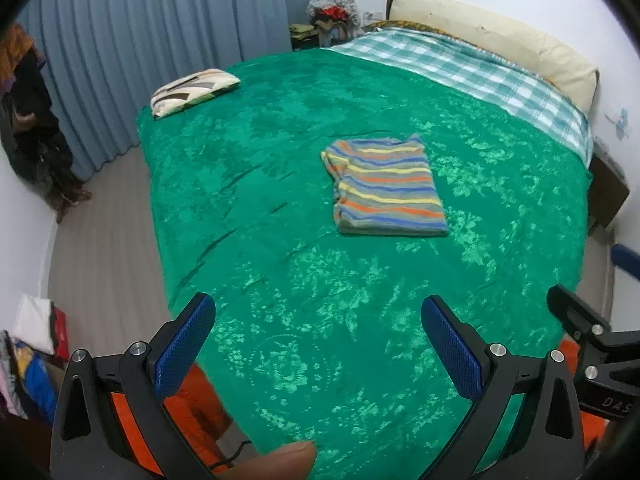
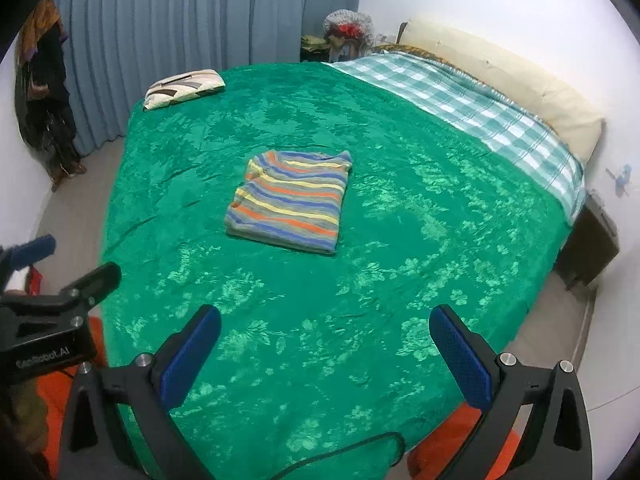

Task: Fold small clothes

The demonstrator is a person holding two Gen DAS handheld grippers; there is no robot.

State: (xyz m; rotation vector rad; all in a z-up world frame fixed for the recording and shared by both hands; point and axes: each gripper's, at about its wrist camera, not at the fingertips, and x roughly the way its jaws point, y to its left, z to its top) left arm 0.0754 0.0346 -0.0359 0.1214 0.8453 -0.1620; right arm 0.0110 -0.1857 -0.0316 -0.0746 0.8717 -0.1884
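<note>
The striped shirt (image 1: 386,186) lies folded into a neat rectangle mid-bed on the green blanket (image 1: 280,264), well apart from both grippers. The left gripper (image 1: 316,344) and right gripper (image 2: 326,354) hover near the bed's foot, both spread wide — holding nothing. The knit looks light, soft and floppy; 2 pinches on opposite corners of the near folded edge would likely carry it without unfolding.

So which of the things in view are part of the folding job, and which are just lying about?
Job:
- striped shirt, folded on the green blanket
- left gripper, open
- right gripper, open

Lying about:
- patterned pillow
- checked sheet
- cream bolster
- clothes pile on the floor
</note>
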